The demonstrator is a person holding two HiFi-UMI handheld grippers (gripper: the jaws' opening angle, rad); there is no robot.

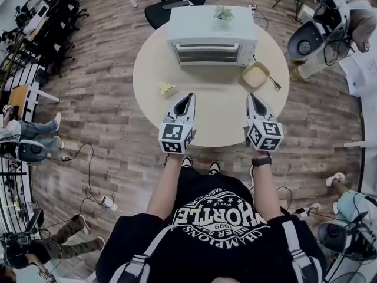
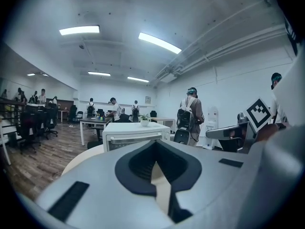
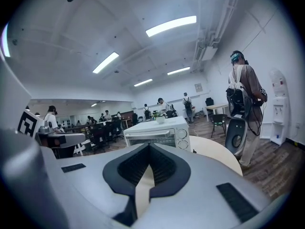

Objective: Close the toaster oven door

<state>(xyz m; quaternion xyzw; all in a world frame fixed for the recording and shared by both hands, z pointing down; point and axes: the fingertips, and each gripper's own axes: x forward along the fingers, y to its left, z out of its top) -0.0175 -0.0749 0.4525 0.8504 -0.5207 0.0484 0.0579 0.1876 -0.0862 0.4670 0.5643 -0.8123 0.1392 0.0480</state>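
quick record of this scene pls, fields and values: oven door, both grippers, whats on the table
table: round table, light top
toaster oven: white toaster oven at the far side
door: up and closed
on the oven: small potted plant
right of the oven: tan dish
left of the oven front: small yellow item, too small to identify
left gripper: jaws together, empty, over the near part of the table
right gripper: jaws together, empty, beside the left one
contact with the oven: none
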